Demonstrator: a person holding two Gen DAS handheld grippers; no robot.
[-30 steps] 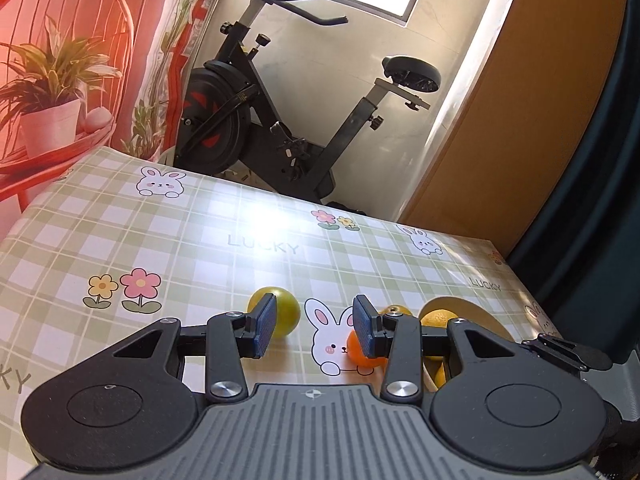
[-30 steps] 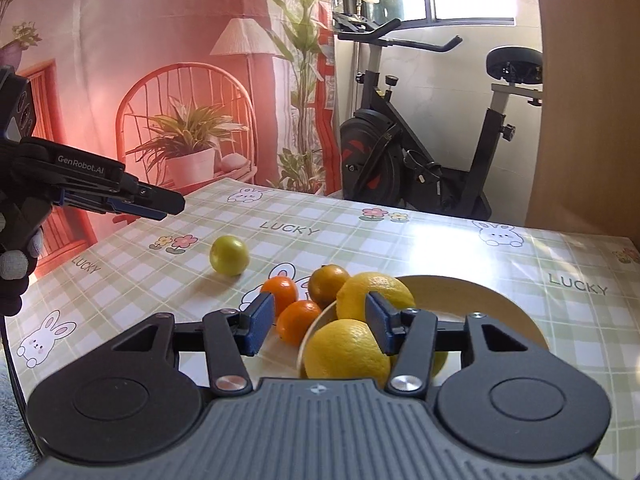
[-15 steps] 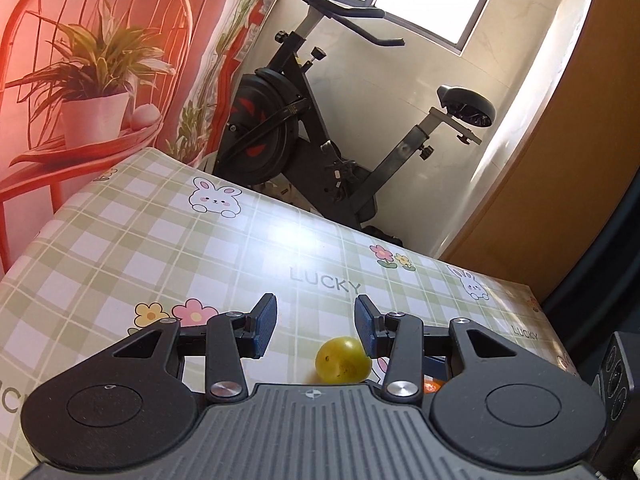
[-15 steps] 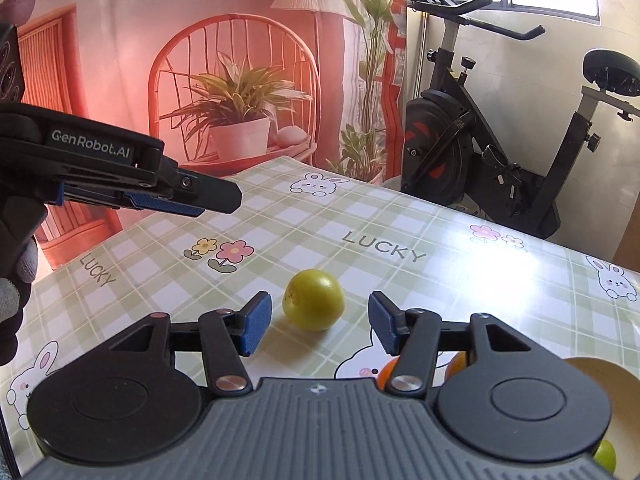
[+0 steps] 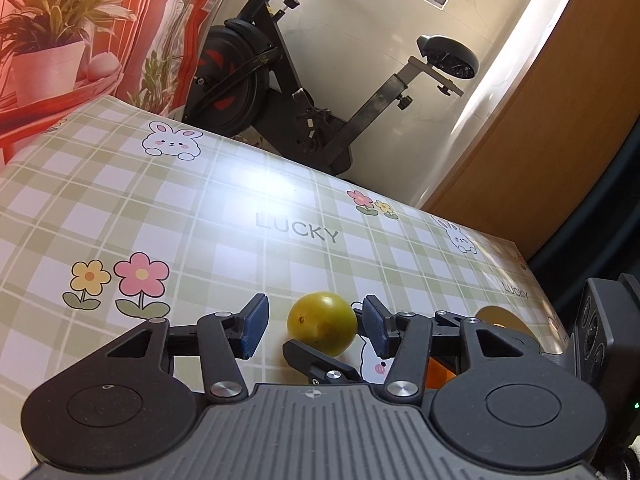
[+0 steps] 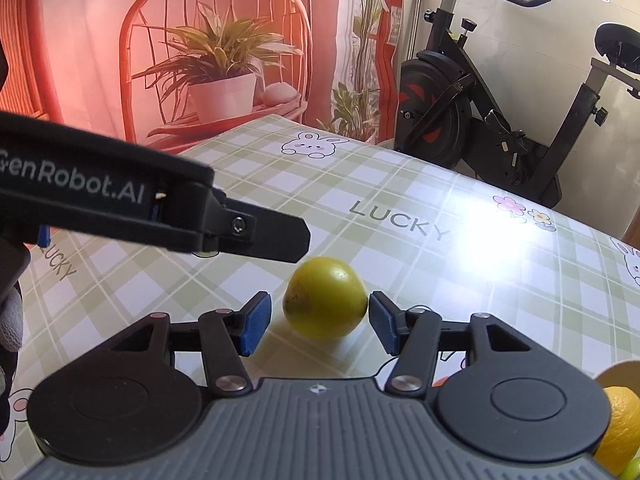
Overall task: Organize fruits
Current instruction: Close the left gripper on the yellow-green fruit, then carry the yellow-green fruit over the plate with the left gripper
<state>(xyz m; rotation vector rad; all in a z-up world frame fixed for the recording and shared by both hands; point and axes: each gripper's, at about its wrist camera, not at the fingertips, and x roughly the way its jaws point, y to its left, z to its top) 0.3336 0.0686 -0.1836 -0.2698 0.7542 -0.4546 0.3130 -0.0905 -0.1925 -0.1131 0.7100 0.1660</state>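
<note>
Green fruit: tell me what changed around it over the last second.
Both grippers closed in on the green fruit. The right gripper swung left from the plate and now straddles it, pads not pressing. The left gripper has just been opening, nothing gripped. The fruit stayed put on the table.

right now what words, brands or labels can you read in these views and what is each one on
"GenRobot.AI": white lettering on the side of the left gripper, its first letter cut off at the picture's edge.
"LUCKY": grey print on the checked tablecloth, mid-table in both views.
"LUCKY": again near the tablecloth's right edge in the left wrist view, small but readable.
"LUCKY": again at the left edge in the right wrist view, partly hidden by the gripper.
No other writing is readable.
</note>
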